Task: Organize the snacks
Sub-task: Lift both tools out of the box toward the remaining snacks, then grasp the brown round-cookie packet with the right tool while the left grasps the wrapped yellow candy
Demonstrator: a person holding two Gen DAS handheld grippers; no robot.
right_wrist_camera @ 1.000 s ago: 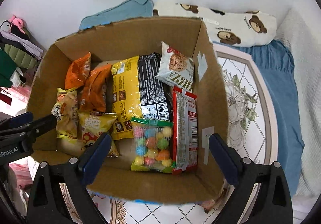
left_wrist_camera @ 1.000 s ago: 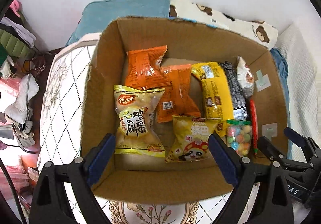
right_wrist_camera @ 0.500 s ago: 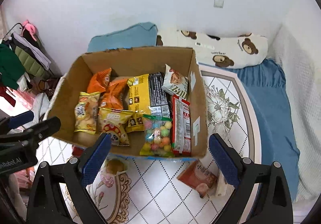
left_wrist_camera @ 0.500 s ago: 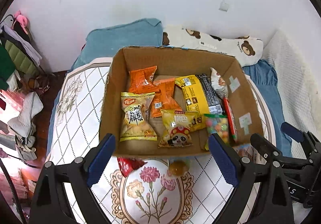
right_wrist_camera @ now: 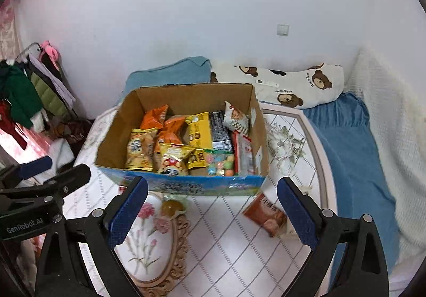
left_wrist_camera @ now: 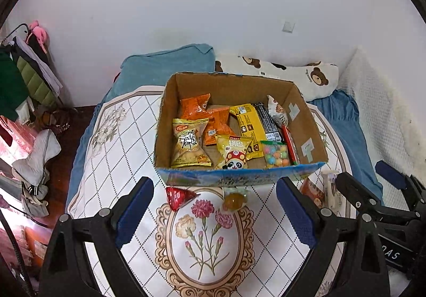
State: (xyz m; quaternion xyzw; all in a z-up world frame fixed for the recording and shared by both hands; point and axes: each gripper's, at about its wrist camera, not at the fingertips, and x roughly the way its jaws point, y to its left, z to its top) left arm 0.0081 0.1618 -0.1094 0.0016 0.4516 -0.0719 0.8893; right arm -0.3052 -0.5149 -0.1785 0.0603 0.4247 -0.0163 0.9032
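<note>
We're seeing most snacks lying boxed (left_wrist_camera: 234, 134); red packet (left_wrist_camera: 179, 197), jelly (left_wrist_camera: 233, 200), brown sachet (right_wrist_camera: 266, 214) waiting at 6 o'clock; both claws (left_wrist_camera: 214, 211) (right_wrist_camera: 211, 213) gaping wide, empty.

A plain white wall (left_wrist_camera: 186, 17) backs a bed with a blue pillow (left_wrist_camera: 165, 68), a bear-print pillow (left_wrist_camera: 306, 76) and a clothes rack (left_wrist_camera: 29, 70).

An open cardboard box (left_wrist_camera: 306, 121) packed with snack packets lies ahead of the left hand-held gripper (left_wrist_camera: 214, 213); a red triangular packet (left_wrist_camera: 177, 197) and wrapped amber sweet (left_wrist_camera: 232, 200) lie between them.
</note>
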